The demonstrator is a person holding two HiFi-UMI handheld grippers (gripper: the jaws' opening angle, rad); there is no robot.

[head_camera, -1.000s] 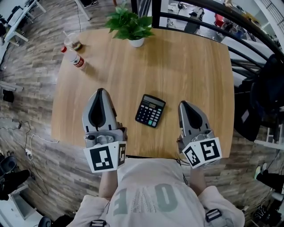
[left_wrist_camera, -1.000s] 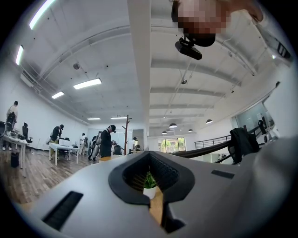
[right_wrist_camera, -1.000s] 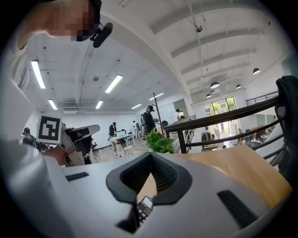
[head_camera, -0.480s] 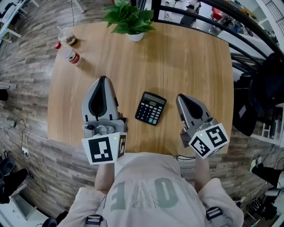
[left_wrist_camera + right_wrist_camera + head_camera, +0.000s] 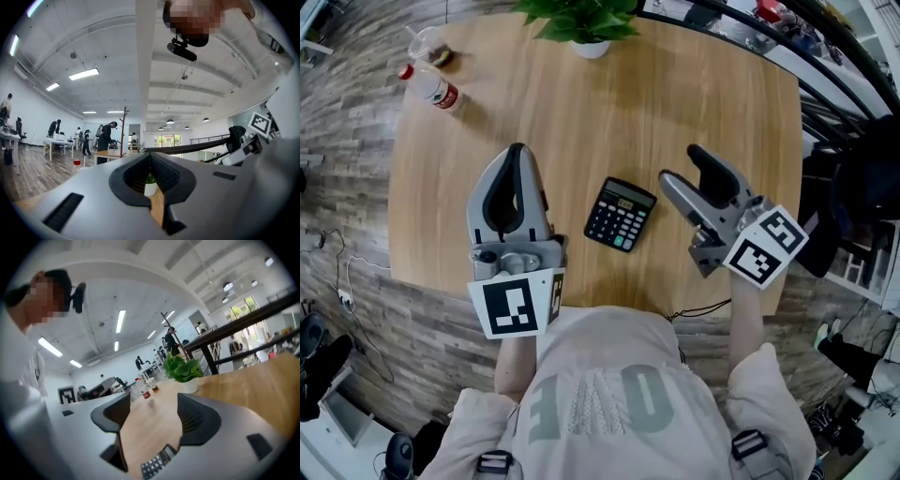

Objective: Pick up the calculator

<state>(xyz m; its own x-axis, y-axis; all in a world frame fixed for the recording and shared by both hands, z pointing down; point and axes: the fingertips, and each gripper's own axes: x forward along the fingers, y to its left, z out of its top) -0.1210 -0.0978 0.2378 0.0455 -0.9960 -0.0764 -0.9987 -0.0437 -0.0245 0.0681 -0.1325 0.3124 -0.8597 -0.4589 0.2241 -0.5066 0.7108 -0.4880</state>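
Note:
A black calculator (image 5: 621,214) with a grey display lies flat on the wooden table (image 5: 703,103), between the two grippers. My left gripper (image 5: 517,155) hovers to its left, shut and empty; in the left gripper view (image 5: 152,178) only a thin slit shows between its pads. My right gripper (image 5: 682,167) is just right of the calculator, rolled and angled toward it. Its jaws are opening and hold nothing. In the right gripper view the calculator (image 5: 157,465) shows low down, in front of the wide jaws (image 5: 150,416), untouched.
A potted plant (image 5: 581,23) stands at the table's far edge. A red-capped bottle (image 5: 431,89) and a plastic cup (image 5: 427,47) sit at the far left corner. A black railing (image 5: 825,56) runs past the right side. A cable (image 5: 703,307) hangs at the near edge.
The right gripper's jaws went from shut to wide open, and it rolled and swung toward the calculator. Both grippers moved forward over the table.

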